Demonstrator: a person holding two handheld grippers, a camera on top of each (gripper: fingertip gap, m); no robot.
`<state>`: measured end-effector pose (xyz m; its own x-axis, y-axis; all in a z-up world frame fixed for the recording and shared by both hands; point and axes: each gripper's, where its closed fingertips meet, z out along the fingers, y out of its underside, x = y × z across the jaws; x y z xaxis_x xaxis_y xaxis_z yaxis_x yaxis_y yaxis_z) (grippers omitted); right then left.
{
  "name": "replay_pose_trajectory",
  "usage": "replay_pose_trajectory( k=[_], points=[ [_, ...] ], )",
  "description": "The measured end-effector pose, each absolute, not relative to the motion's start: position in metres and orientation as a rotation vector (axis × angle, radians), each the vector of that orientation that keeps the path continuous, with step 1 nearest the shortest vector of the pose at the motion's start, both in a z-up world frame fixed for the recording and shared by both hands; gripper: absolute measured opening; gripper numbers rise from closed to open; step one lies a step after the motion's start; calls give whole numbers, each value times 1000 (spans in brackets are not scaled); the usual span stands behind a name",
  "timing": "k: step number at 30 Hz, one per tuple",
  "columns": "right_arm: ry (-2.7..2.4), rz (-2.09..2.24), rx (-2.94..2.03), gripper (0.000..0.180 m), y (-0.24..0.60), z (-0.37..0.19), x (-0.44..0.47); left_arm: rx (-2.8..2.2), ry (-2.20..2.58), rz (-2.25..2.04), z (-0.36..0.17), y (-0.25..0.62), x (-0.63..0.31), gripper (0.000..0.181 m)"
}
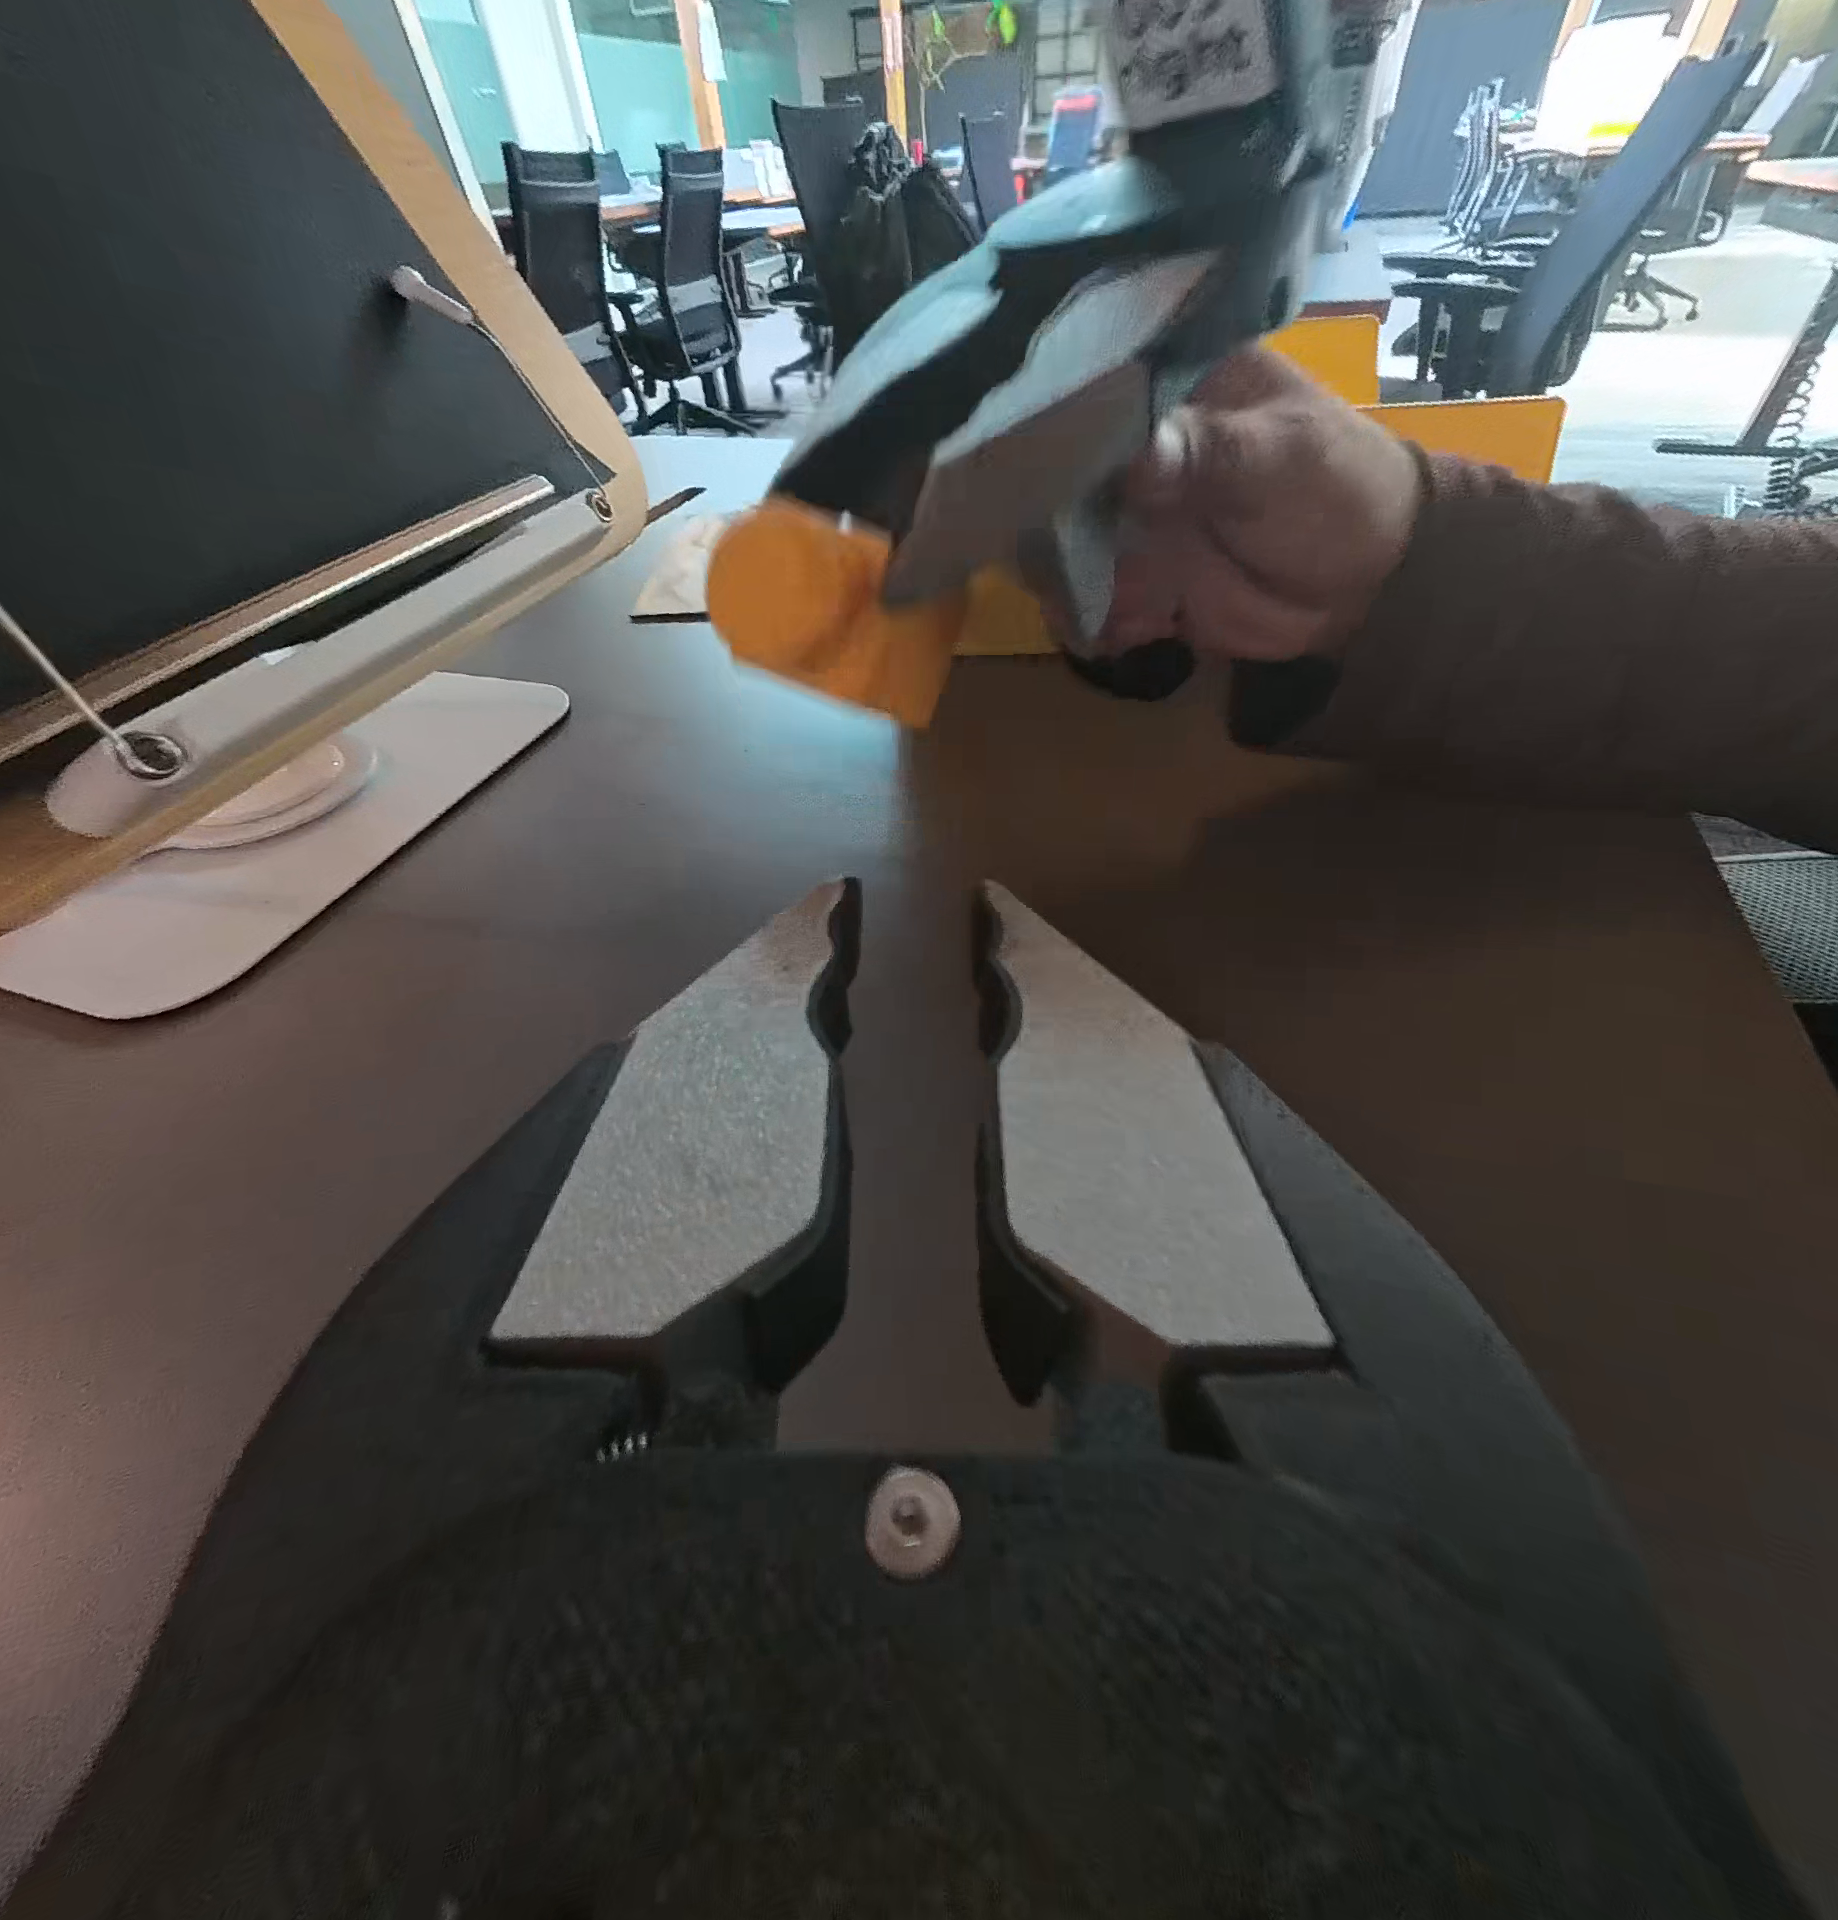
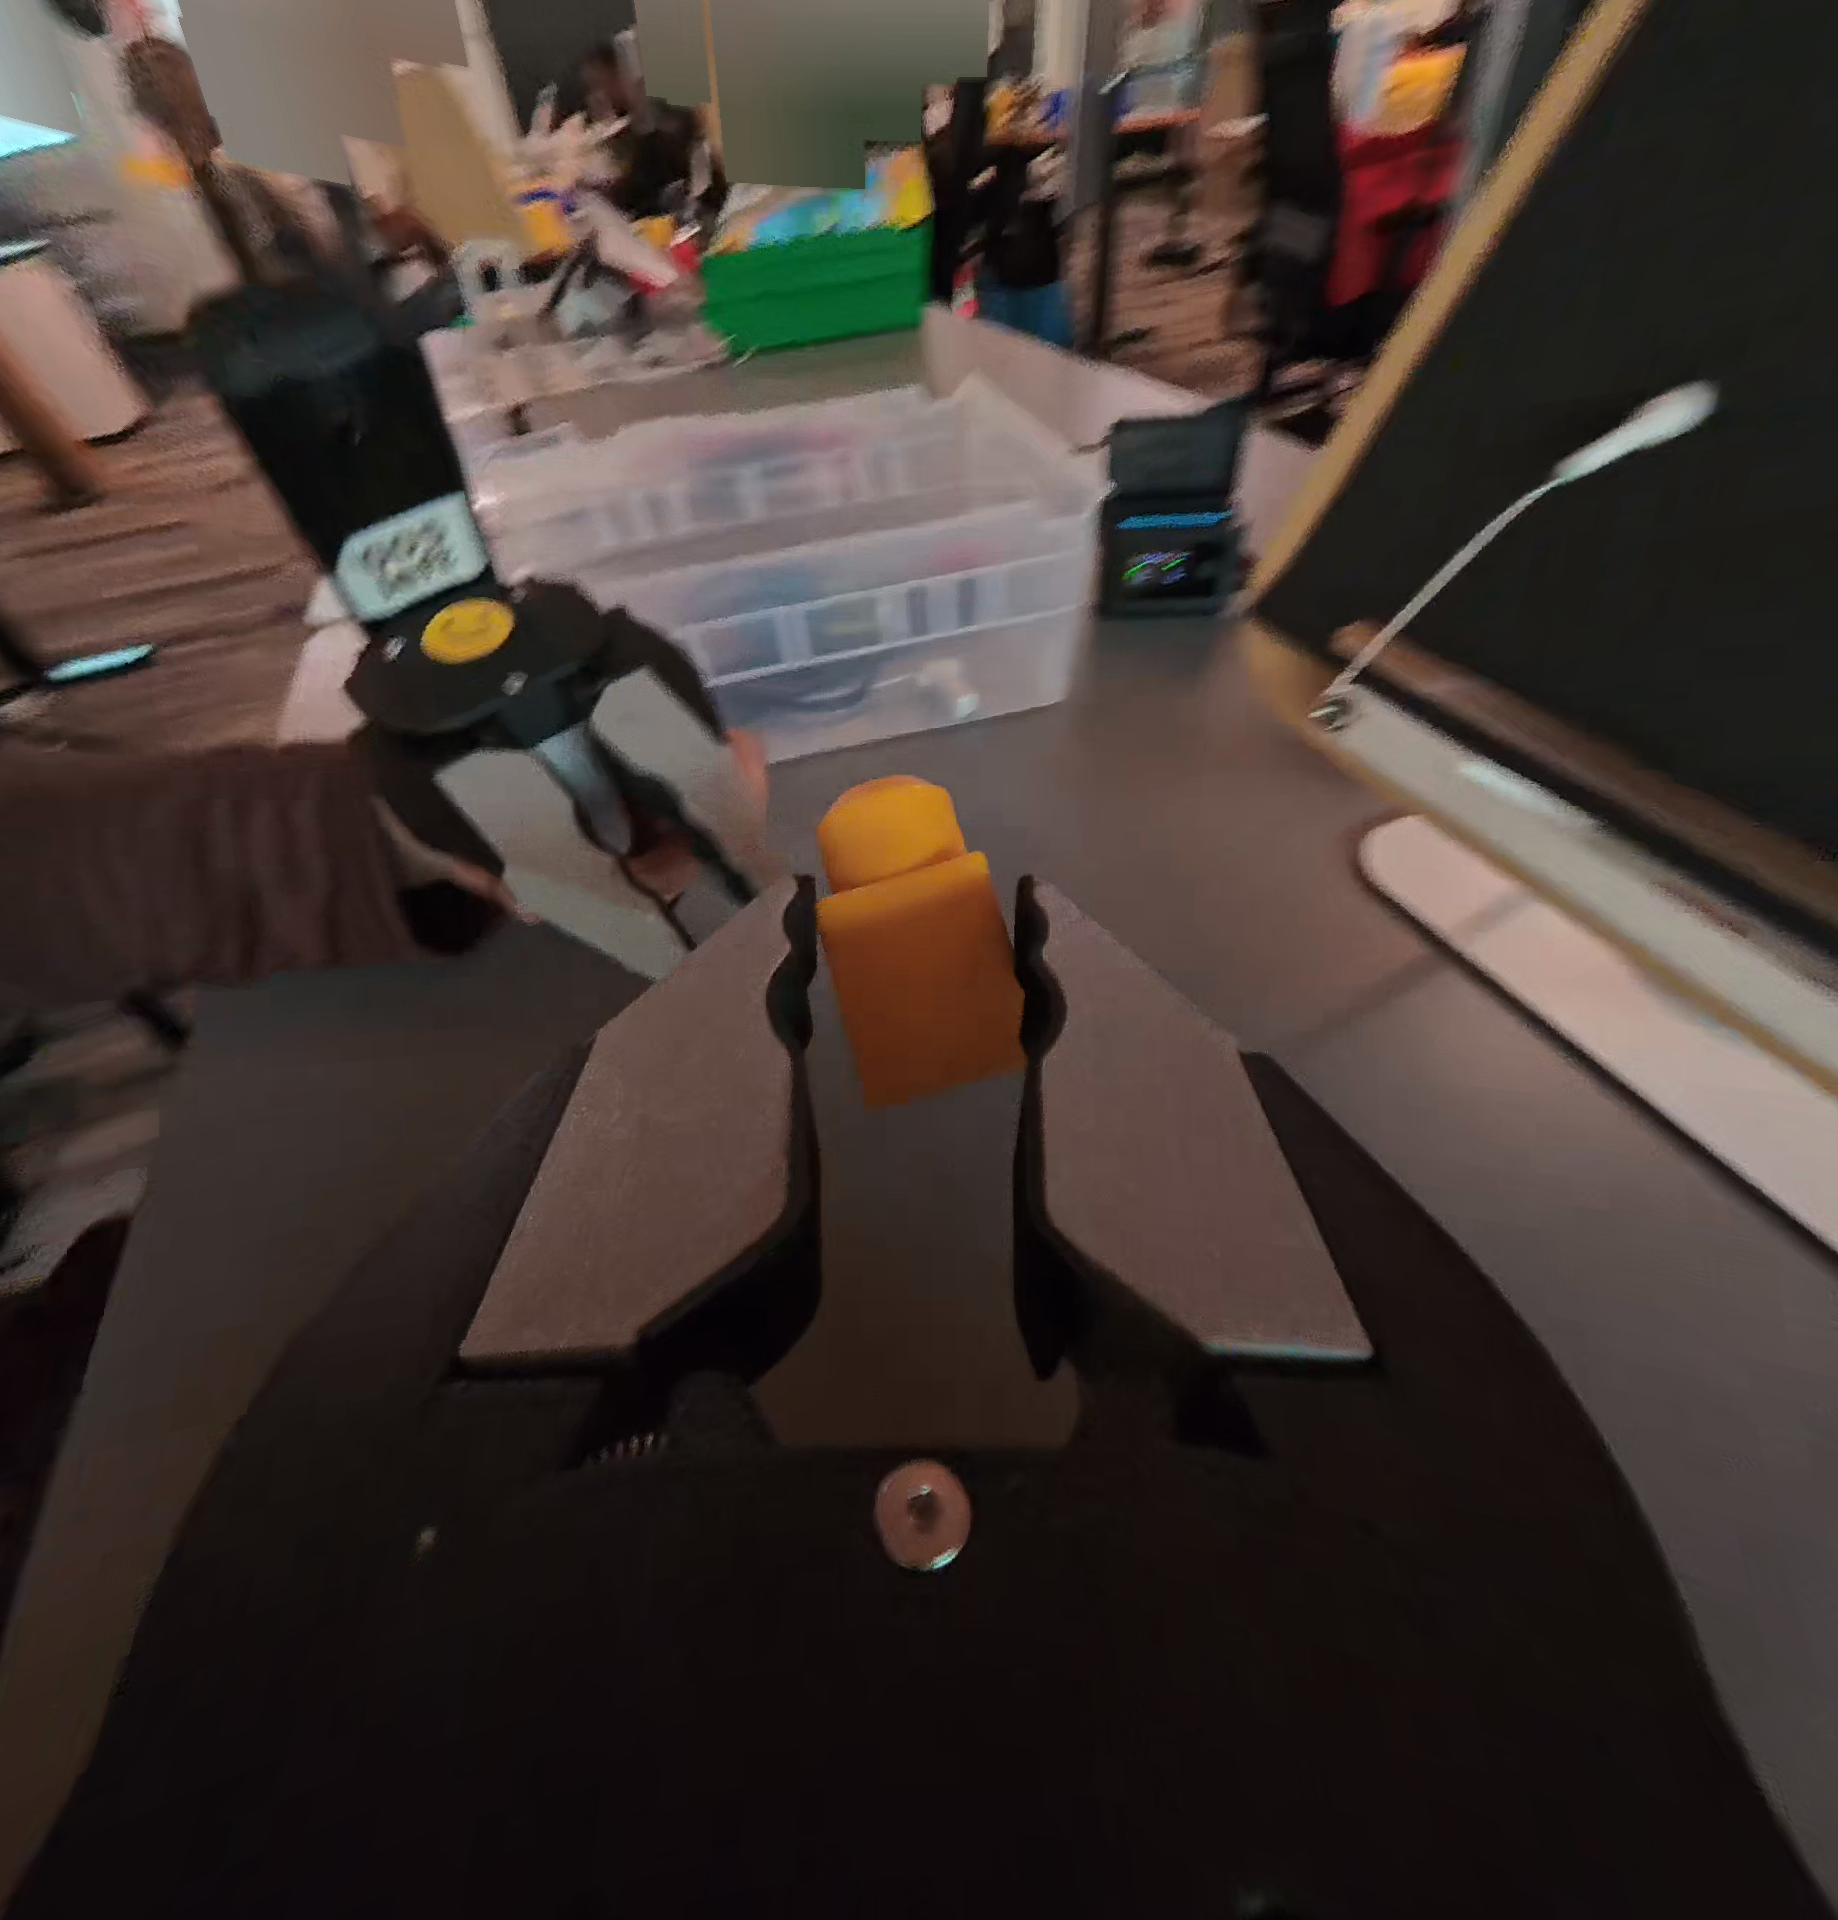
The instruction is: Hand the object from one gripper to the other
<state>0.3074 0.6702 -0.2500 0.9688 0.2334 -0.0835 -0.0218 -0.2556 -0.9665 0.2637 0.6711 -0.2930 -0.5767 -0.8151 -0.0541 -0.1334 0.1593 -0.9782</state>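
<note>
An orange block [image 2: 920, 977] with a round knob on its end sits between the fingers of my right gripper [image 2: 915, 904], which is shut on it above the dark table [image 2: 1154, 831]. In the left wrist view the right gripper [image 1: 853, 551] comes in from the upper right, held by a hand [image 1: 1258, 520], with the orange block [image 1: 821, 613] pointing down-left, blurred. My left gripper [image 1: 915, 899] is low over the table, its jaws a narrow gap apart and empty, short of the block. The left gripper [image 2: 707, 821] also shows blurred at the left of the right wrist view.
A black screen in a wooden frame [image 1: 219, 364] on a white stand [image 1: 271, 883] takes the table's left side; it is on the right in the right wrist view [image 2: 1621, 416]. Clear plastic drawer boxes [image 2: 842, 582] stand behind. Yellow panels [image 1: 1455, 436] lie beyond the hand. About 6 centimeters separates my left fingertips from my right.
</note>
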Motion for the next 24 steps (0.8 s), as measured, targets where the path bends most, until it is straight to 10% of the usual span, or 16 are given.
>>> replay_pose_trajectory(
  k=[10,24],
  points=[
    [373,-182,-1844,35,545,-160,424,-939,1831,-1405,-297,677,267,1],
    [844,-372,-2257,50,431,-270,519,-828,1866,-1354,-298,669,263,0]
  ],
)
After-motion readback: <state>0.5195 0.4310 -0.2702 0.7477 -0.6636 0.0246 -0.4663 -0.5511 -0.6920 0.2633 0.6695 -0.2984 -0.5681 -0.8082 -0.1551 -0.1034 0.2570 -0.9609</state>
